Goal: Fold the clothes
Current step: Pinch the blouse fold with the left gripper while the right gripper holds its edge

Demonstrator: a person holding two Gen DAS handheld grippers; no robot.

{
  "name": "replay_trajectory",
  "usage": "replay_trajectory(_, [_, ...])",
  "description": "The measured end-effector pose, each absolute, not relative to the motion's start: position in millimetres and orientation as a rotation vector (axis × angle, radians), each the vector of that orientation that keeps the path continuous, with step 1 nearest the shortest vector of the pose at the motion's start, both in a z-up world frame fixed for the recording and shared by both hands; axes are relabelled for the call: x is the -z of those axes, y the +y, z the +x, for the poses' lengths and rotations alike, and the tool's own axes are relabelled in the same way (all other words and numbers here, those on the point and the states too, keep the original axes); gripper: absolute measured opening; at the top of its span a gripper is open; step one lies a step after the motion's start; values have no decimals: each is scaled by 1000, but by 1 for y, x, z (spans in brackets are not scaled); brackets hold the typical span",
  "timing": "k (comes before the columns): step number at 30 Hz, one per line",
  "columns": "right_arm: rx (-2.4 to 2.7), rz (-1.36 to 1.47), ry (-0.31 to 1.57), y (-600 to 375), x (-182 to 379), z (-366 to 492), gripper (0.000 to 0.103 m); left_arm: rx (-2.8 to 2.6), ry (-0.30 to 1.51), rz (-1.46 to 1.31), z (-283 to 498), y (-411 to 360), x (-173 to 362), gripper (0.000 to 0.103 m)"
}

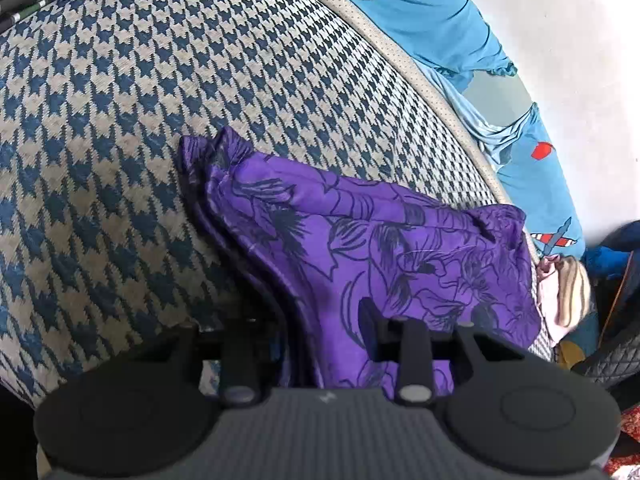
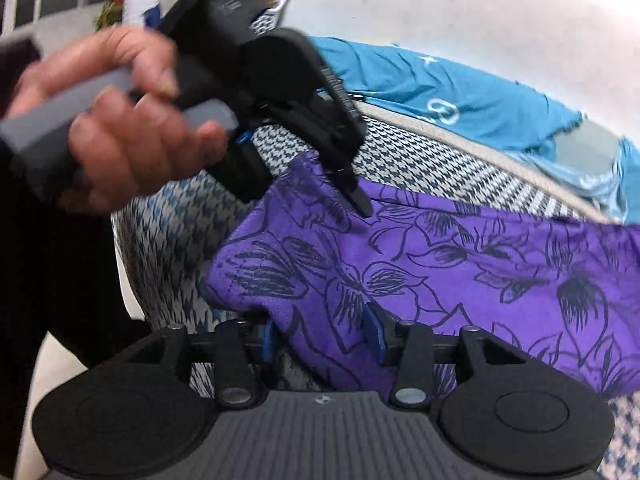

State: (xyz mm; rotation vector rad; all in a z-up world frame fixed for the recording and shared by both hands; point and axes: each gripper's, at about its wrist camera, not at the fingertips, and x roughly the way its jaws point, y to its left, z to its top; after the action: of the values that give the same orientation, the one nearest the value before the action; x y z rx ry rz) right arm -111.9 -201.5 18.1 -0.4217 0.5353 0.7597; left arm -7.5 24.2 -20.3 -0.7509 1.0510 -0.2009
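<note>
I have the purple cloth (image 2: 460, 264) bunched on the houndstooth cushion (image 1: 120, 128), mid-fold I judge; my left claw (image 2: 360, 204) is pinched narrow on the cloth's far edge, a hand (image 2: 108, 120) on its grip; my right claw (image 2: 324, 332) stands part open, the near hem lying loose between its blue pads (image 2: 376, 332) (not gripped, as far as I can tell); next I'd close on that hem, then carry it over towards the left claw.
</note>
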Motion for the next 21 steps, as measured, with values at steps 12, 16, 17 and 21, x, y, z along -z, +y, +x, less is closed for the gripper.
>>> replay_trajectory(12, [-767,-647,404,-170,1,-139,59,192,1064,-769,-7,25,21,32])
replay_trajectory(16, [-743,-722,331,-158,10,-142,59,188,1070,-778,-7,27,23,32])
replay_trajectory(17, [-735,-737,311,-155,11,-143,59,186,1071,-780,-7,27,23,32])
replay_trajectory(21, [-711,-770,261,-148,12,-145,36,176,1070,-776,-7,29,23,38])
